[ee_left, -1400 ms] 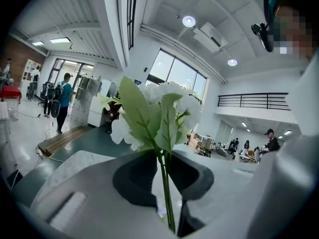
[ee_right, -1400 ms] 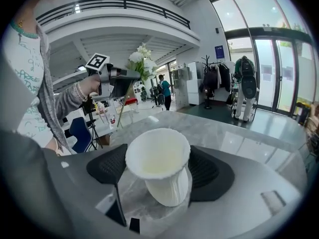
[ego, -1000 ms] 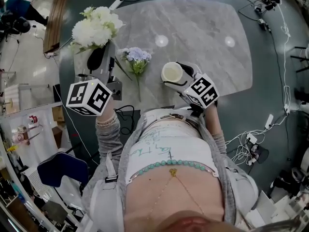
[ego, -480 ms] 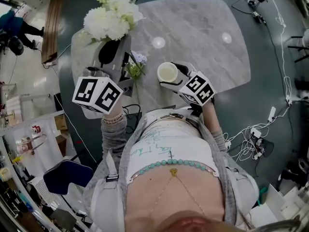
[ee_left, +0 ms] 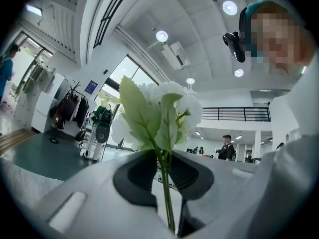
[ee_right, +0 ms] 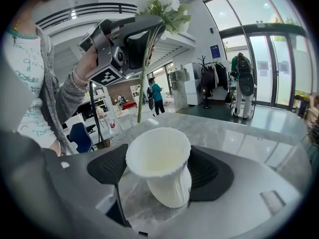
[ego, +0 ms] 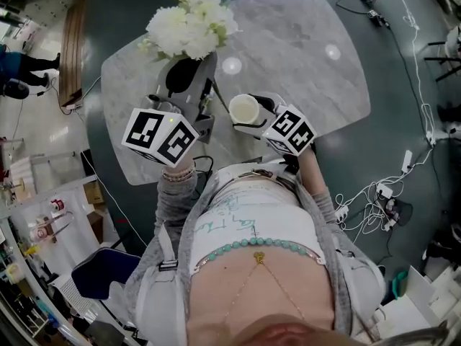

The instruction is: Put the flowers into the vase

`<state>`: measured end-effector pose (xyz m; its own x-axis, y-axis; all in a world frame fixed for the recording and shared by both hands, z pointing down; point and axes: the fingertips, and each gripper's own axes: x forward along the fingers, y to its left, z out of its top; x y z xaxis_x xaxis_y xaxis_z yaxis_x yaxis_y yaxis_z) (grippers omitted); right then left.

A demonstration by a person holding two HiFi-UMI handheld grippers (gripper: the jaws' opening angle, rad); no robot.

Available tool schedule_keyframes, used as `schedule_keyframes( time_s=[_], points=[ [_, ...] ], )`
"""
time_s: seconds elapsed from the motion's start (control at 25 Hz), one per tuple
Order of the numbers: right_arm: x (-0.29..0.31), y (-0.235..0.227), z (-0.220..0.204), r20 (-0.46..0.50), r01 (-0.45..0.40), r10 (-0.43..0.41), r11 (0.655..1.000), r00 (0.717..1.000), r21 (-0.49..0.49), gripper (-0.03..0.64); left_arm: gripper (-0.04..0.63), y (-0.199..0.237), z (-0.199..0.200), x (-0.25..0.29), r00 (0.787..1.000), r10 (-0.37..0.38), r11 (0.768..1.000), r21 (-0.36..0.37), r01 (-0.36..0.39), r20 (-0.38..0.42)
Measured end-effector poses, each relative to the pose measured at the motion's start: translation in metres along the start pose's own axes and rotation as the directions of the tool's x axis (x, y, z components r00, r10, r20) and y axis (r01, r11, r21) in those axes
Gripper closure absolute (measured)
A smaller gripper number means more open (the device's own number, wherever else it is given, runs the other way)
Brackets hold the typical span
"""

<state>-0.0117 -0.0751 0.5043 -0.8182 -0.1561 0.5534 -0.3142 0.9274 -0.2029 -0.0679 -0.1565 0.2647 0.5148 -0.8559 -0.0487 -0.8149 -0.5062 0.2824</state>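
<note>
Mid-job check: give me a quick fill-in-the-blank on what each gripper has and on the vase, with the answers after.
1. The left gripper is shut on the stem of the ____ flowers.
2. The right gripper is shut on the vase, which stands on the marble ____.
3. Inside, the vase is ____.
Missing words: white; table; empty.
</note>
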Motion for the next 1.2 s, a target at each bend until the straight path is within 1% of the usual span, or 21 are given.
schedule_keyframes(
  time_s=[0.2,0.52,0.92,1.2],
  points=[
    [0.005,0.003,0.007,0.003,0.006,-0.006,1.0,1.0,0.005,0.216,0.534,0.005,-0.007,0.004,0.999,-0.027,0.999,-0.036,0.028,0.024],
    [0.004,0.005,0.005,0.007,0.005,-0.005,1.0,1.0,0.013,0.217,0.534,0.003,-0.042,0.006,0.998,-0.032,0.998,-0.056,0.029,-0.053],
    [0.003,0.003,0.006,0.01,-0.006,0.005,1.0,1.0,0.03,0.218,0.534,0.007,-0.063,0.003,0.995,-0.033,0.997,-0.075,0.026,-0.094],
    [0.003,0.002,0.005,0.017,-0.016,0.015,0.999,1.0,0.039,0.218,0.534,0.003,-0.09,0.004,0.988,-0.037,0.997,-0.066,0.027,-0.15]
  ],
)
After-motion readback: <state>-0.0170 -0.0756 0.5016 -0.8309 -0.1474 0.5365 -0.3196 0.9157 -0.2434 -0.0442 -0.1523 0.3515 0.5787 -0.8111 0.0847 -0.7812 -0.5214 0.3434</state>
